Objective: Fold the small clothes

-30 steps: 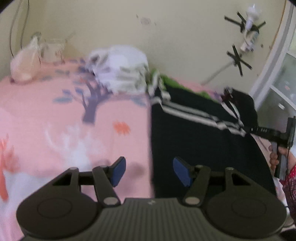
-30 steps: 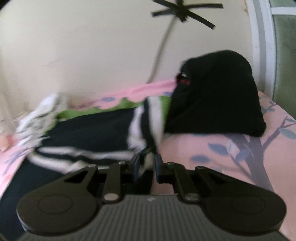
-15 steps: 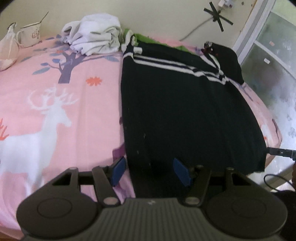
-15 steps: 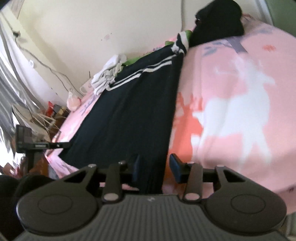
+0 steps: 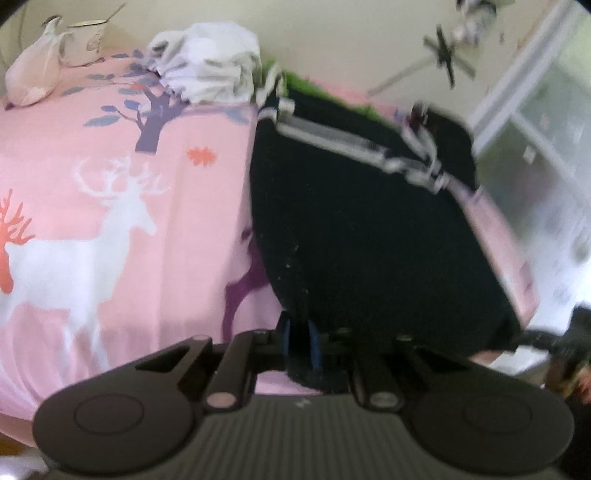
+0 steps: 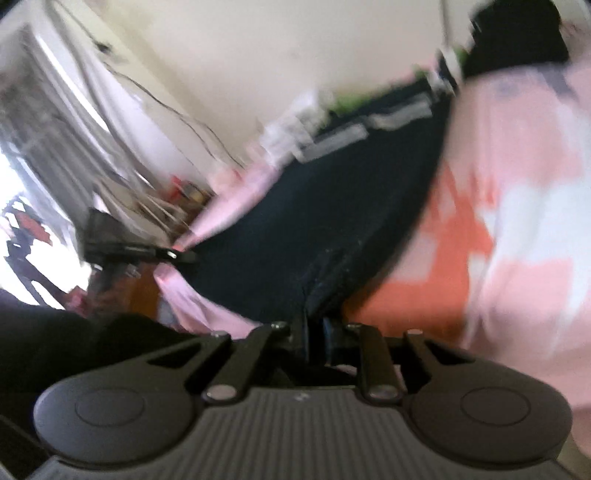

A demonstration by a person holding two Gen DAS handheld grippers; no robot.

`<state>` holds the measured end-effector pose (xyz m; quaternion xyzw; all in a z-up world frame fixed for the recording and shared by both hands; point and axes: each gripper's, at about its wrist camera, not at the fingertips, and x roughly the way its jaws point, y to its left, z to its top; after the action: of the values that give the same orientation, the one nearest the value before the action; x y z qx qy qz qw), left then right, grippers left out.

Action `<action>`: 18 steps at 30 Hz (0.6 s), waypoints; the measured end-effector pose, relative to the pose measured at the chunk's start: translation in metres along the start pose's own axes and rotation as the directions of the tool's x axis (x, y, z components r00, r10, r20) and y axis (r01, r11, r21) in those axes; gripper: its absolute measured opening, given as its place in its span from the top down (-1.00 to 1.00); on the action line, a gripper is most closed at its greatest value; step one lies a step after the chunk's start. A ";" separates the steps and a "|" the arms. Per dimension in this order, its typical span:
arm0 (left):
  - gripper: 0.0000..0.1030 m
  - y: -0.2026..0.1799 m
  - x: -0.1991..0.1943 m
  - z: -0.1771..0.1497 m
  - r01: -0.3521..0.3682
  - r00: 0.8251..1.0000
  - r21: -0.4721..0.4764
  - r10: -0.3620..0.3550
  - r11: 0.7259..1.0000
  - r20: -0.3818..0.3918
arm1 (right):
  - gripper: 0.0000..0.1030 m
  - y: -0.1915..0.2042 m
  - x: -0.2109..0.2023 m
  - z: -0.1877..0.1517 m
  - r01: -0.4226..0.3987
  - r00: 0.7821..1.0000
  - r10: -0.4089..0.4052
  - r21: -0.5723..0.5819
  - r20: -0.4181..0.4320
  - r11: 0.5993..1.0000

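Note:
A black garment (image 5: 369, 240) with white stripes near its far end lies spread on the pink bedsheet (image 5: 92, 206). My left gripper (image 5: 298, 341) is shut on the garment's near left corner. In the right wrist view the same garment (image 6: 314, 221) runs away from me, and my right gripper (image 6: 314, 334) is shut on its near right corner. The other gripper (image 6: 122, 243) shows at the left of that view, at the far corner of the hem. Both views are blurred.
A pile of white clothes (image 5: 210, 70) and a green cloth (image 5: 306, 83) lie at the bed's far side. A mug (image 5: 85, 40) and a pale bag (image 5: 33, 74) stand far left. A black bundle (image 6: 517, 33) lies by the wall.
Both grippers were open half a second ago and have closed on the near corners of the black garment. One second ago the right gripper was shut at the garment's far, striped end.

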<state>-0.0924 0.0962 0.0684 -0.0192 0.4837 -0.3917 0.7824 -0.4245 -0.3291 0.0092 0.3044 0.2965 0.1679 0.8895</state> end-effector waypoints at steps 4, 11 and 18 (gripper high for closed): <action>0.82 -0.002 -0.016 0.033 0.070 0.992 -0.044 -0.065 0.997 0.111 | 0.78 -0.004 -0.009 0.041 -0.014 0.991 0.017 -0.021 0.134 1.000; 0.72 -0.016 0.035 0.162 0.018 0.969 -0.051 -0.005 0.999 0.247 | 0.46 -0.042 0.040 0.166 0.169 0.929 -0.190 0.093 0.317 0.981; -0.13 0.006 0.093 0.161 -0.085 0.978 -0.101 0.102 0.991 0.184 | -0.33 -0.065 0.052 0.159 0.330 0.893 -0.336 0.073 0.300 0.941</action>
<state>0.0562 -0.0145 0.0829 -0.0698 0.4253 -0.3281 0.8406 -0.2768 -0.4233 0.0466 0.2807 0.2034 -0.0393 0.9372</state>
